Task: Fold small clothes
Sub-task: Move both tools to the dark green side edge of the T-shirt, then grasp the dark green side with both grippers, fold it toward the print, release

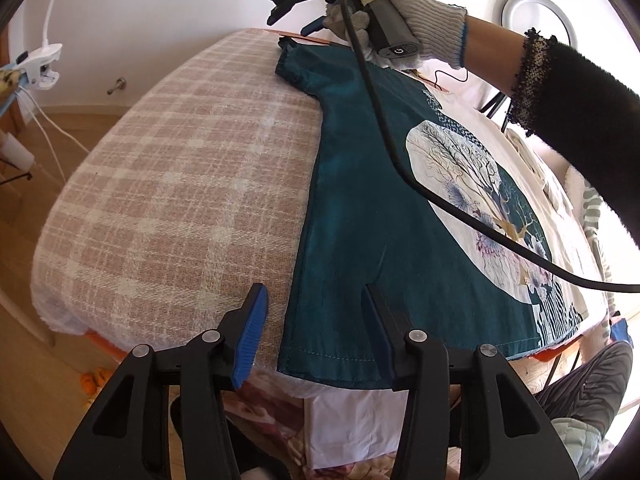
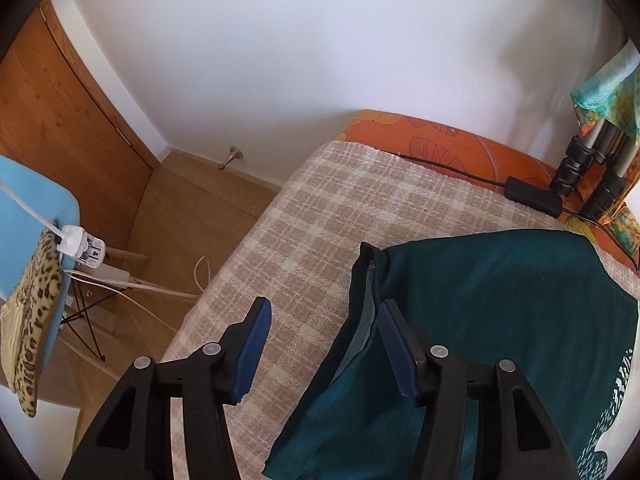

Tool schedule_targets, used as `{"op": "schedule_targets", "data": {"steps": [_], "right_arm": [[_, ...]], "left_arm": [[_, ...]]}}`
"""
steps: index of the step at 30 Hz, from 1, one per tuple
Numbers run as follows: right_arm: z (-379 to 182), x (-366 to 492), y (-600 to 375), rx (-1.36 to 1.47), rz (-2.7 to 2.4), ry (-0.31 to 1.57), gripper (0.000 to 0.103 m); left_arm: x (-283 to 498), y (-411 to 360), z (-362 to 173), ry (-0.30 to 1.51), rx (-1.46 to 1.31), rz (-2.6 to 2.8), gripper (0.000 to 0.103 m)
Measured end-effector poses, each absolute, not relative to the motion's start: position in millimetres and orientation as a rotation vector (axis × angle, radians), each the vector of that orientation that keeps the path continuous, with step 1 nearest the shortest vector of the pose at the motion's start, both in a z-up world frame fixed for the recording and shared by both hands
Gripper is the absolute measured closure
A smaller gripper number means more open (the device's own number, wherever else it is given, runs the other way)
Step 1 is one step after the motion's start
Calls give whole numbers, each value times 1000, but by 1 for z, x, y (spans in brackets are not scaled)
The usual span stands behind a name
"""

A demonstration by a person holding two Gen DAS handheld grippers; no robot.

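Observation:
A small teal shirt [image 1: 360,208] with a round white tree print lies flat on the checked blanket [image 1: 180,184]. My left gripper [image 1: 316,320] is open at the shirt's near hem corner, its right finger over the teal cloth. My right gripper [image 1: 298,20], held by a gloved hand, hovers over the far sleeve [image 1: 294,66]. In the right wrist view the right gripper [image 2: 324,340] is open astride the sleeve's edge [image 2: 362,304], with nothing held.
A white garment [image 1: 500,120] lies under the shirt to the right. A black cable [image 1: 400,152] crosses the shirt. A black adapter box [image 2: 532,196] and tripod legs [image 2: 592,168] stand at the far edge. A blue chair [image 2: 36,240] stands on the floor to the left.

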State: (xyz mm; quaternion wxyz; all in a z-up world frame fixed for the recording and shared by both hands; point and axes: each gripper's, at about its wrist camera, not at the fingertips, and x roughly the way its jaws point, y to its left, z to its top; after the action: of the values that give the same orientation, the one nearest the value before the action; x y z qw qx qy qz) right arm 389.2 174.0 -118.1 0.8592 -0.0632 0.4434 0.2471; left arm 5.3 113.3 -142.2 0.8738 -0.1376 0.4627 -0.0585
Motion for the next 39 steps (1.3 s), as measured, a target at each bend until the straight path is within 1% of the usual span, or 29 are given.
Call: {"op": "schedule_targets", "data": {"steps": [1,2,4,5,7,10,13,14,16,17,18,19,28,39], "right_arm": [[-121,392,179,-151,509,934,49],[-125,395,183,-170,501,940,50],[-130,401,188,-206,473,947,51],[-133,404,189,-218,458,952,51],[-138,411,192,-220,438,968,55],[-145,418,197,-243,430,990,60],[-155,420,203,-311,399,995,73],[-157,418,204,-333,390,985,73],[-157,415,206,-372,376,956,86],[-157,414,205,-380,369,950,90],[-156,413,203,-379,370,950,98],[-154,414,200,-368,372,950,102],[-121,406,157,-259,413,896,103],[-80,389,101,-200,392,815,103]], "left_arm": [[6,114,-143,968,-292,-129,66],[6,114,-143,967,-297,-129,68],[7,115,-144,972,-326,-153,83],[8,115,-145,975,-337,-163,85],[9,115,-145,976,-351,-179,98],[9,119,-149,986,-429,-205,98],[9,121,-147,981,-452,-209,100],[9,121,-146,978,-451,-208,100],[9,119,-145,976,-452,-214,100],[9,118,-145,975,-451,-217,100],[10,117,-145,973,-448,-218,101],[9,117,-144,969,-448,-220,101],[7,109,-135,939,-455,-254,102],[10,72,-111,901,-401,-355,102]]}}
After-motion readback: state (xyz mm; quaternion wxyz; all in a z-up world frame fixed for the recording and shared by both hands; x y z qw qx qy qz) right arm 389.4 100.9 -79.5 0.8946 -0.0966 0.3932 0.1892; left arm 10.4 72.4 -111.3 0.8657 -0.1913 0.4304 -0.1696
